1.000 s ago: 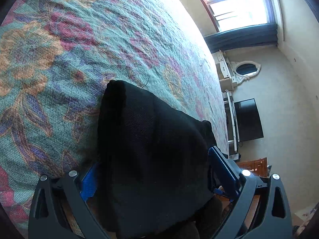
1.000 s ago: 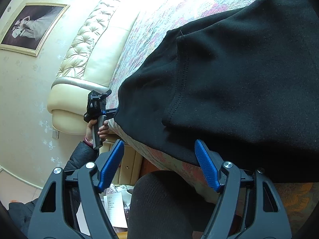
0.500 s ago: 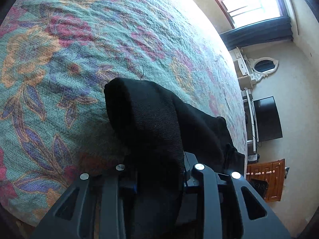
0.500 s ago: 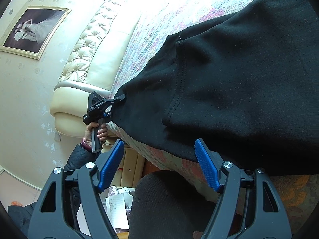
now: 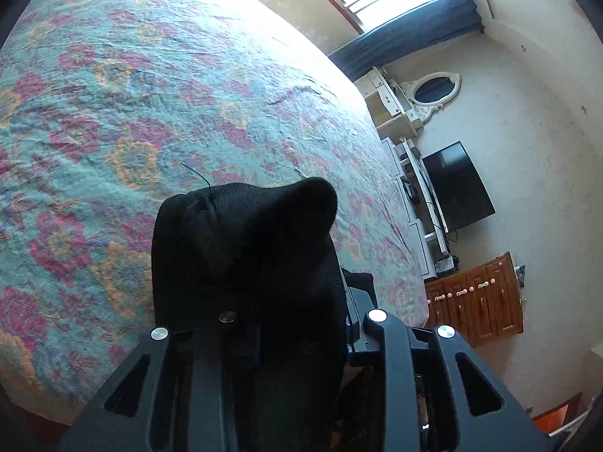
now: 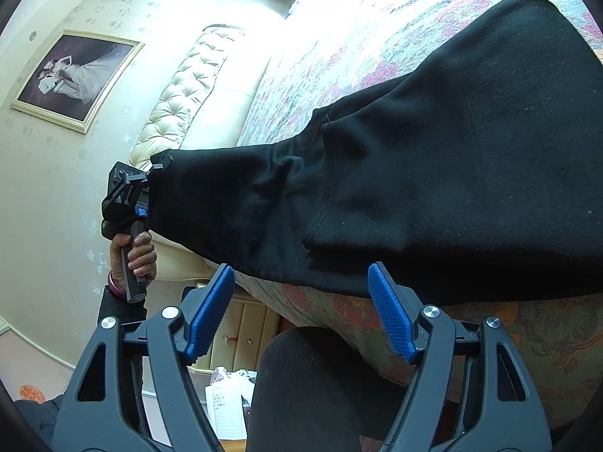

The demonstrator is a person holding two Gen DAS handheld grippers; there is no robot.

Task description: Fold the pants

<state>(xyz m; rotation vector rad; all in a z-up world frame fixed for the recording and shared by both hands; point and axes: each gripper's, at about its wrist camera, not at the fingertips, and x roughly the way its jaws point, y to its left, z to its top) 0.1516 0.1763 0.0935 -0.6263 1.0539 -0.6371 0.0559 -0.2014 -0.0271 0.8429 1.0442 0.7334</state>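
Black pants [image 6: 433, 173] lie spread along the near edge of the floral bedspread [image 6: 339, 56]. One end of them is raised off the bed and stretched to the left, where my left gripper [image 6: 147, 188] is shut on it, a hand on its handle. In the left wrist view that bunched black fabric [image 5: 241, 241] fills and hides the left gripper's [image 5: 294, 320] jaws and hangs over them. My right gripper [image 6: 301, 312] is open below the pants' near hem. Its blue pads [image 6: 211, 312] touch nothing, and the cloth lies just beyond their tips.
A cream tufted headboard [image 6: 181, 101] and a framed picture [image 6: 75, 75] stand left of the bed. A black-clad knee [image 6: 309, 388] sits under my right gripper, a nightstand [image 6: 241, 335] beside it. Past the bed's foot are a television [image 5: 458, 184] and a wooden cabinet [image 5: 475, 301].
My left gripper closed on the pants' end, then rose with it, pulling the cloth off the bedspread. The right gripper stayed open and shifted only a little.
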